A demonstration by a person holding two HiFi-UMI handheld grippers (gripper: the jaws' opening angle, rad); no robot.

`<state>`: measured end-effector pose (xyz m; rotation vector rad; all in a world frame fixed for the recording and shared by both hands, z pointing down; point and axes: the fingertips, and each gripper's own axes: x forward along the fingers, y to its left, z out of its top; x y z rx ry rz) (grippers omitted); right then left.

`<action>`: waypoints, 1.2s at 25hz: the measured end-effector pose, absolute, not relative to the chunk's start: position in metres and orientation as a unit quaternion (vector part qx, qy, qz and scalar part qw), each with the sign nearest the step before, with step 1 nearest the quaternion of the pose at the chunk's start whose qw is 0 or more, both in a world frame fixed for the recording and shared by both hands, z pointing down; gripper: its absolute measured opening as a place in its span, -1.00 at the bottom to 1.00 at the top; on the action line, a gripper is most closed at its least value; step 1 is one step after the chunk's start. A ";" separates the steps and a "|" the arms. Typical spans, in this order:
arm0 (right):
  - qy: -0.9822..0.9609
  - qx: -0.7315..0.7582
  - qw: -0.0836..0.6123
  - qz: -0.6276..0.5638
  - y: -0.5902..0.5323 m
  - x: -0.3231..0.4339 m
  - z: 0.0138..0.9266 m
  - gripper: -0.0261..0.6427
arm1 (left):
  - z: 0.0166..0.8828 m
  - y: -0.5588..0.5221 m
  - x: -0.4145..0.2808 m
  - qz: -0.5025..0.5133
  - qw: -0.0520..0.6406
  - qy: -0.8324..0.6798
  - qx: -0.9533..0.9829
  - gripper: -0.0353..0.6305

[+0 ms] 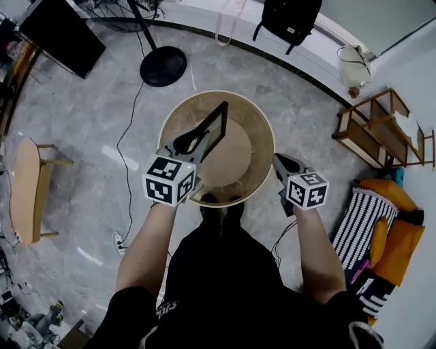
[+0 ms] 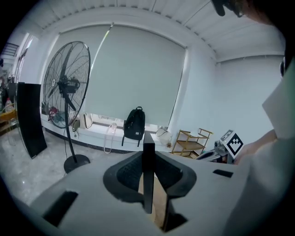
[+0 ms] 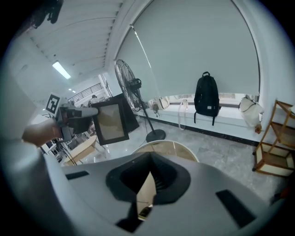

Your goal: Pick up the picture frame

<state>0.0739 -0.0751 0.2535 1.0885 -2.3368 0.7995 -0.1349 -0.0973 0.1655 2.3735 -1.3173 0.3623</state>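
My left gripper is shut on the black picture frame and holds it in the air over the round wooden table. In the left gripper view the frame's dark edge stands upright between the jaws. The right gripper view shows the frame face-on, with a tan panel inside it, held out from the left gripper. My right gripper hovers at the table's right rim. Its jaws are shut with nothing between them. The table lies below them.
A standing fan's round base and its cable are on the floor behind the table. A black backpack leans on the window ledge. A wooden shelf and striped and orange cushions are at the right, a low bench at the left.
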 end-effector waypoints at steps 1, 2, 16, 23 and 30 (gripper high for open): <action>-0.847 0.395 0.217 0.282 -0.074 0.073 0.243 -0.91 | 0.155 -0.095 -0.139 0.128 0.193 -0.472 0.850 -0.67; -0.848 0.398 0.214 0.276 -0.073 0.072 0.232 -0.91 | 0.144 -0.092 -0.143 0.127 0.186 -0.472 0.852 -0.66; -0.842 0.507 0.111 0.147 -0.083 0.090 0.067 -0.91 | 0.069 -0.087 -0.219 0.112 0.125 -0.496 0.852 -0.66; -0.854 0.510 0.056 0.084 -0.096 0.112 -0.004 -0.91 | 0.033 -0.090 -0.226 0.101 0.094 -0.525 0.840 -0.66; -0.884 0.465 0.031 0.038 -0.106 0.148 -0.045 -0.91 | 0.001 -0.082 -0.200 0.088 0.091 -0.575 0.809 -0.66</action>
